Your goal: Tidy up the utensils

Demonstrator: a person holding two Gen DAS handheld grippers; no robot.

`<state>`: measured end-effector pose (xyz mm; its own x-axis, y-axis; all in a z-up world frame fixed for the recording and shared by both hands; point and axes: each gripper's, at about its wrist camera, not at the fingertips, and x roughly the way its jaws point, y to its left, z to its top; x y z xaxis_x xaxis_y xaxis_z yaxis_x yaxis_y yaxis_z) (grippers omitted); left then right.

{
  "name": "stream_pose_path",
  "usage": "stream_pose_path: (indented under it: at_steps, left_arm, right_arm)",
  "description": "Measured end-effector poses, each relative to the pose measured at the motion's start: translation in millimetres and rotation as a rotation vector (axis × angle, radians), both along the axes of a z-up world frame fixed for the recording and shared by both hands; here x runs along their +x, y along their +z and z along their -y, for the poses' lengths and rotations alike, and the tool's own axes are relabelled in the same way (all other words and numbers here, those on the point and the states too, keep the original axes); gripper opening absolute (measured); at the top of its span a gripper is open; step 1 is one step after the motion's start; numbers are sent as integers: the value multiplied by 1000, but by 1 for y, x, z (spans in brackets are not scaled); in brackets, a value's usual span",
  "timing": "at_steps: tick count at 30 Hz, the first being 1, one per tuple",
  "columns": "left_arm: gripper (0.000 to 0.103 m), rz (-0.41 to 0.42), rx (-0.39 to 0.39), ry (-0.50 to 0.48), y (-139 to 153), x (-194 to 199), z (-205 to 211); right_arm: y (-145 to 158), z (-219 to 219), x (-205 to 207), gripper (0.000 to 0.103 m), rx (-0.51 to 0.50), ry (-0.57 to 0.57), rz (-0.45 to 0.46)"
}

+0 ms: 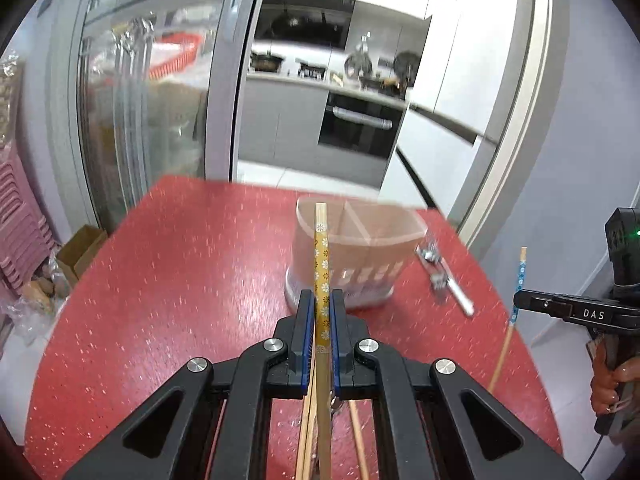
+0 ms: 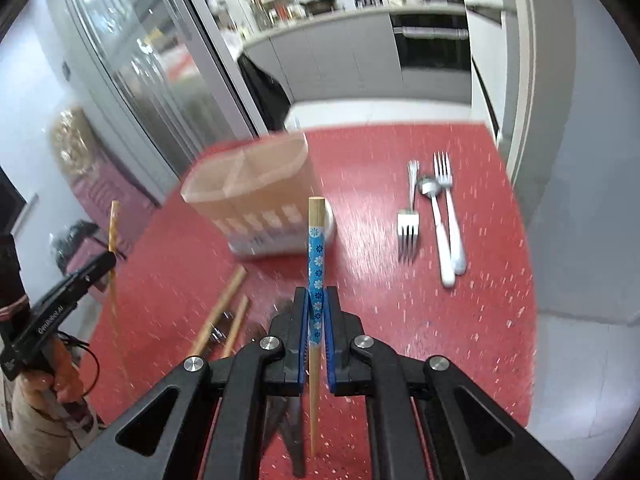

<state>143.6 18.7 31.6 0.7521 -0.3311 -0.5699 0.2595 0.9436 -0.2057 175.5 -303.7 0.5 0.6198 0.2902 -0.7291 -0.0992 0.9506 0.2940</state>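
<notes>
My left gripper (image 1: 321, 300) is shut on a yellow-flowered chopstick (image 1: 321, 256) and holds it upright above the red table (image 1: 180, 264). My right gripper (image 2: 316, 296) is shut on a blue-flowered chopstick (image 2: 316, 248), also upright. A translucent divided utensil holder (image 1: 356, 248) stands just beyond the left gripper; in the right wrist view the holder (image 2: 256, 196) is ahead and to the left. Each gripper shows in the other's view: the right one (image 1: 520, 300) and the left one (image 2: 112, 256).
Two forks (image 2: 408, 224) and a white-handled spoon (image 2: 436, 232) lie on the table right of the holder. Loose wooden chopsticks (image 2: 220, 308) lie near the front. A glass door and the kitchen lie beyond the table's far edge. A cardboard box (image 1: 80, 252) sits on the floor at left.
</notes>
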Motion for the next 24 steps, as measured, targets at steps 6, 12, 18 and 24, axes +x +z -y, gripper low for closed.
stream_pose_path:
  at_steps: [6,12,18,24]
  left_arm:
    - [30,85,-34,17,39,5,2]
    - [30,150,-51,57,68,36,7]
    - [30,209,-50,107,90,73,19]
    - [30,258,-78,166,102,108,25]
  right_arm:
    - [46,0,10,8,20,3,105]
    - [77,-11,42,8,19,14,161]
    - [97,-21,81,8,28,16,183]
    - [117,-28,115,8,31,-4,243]
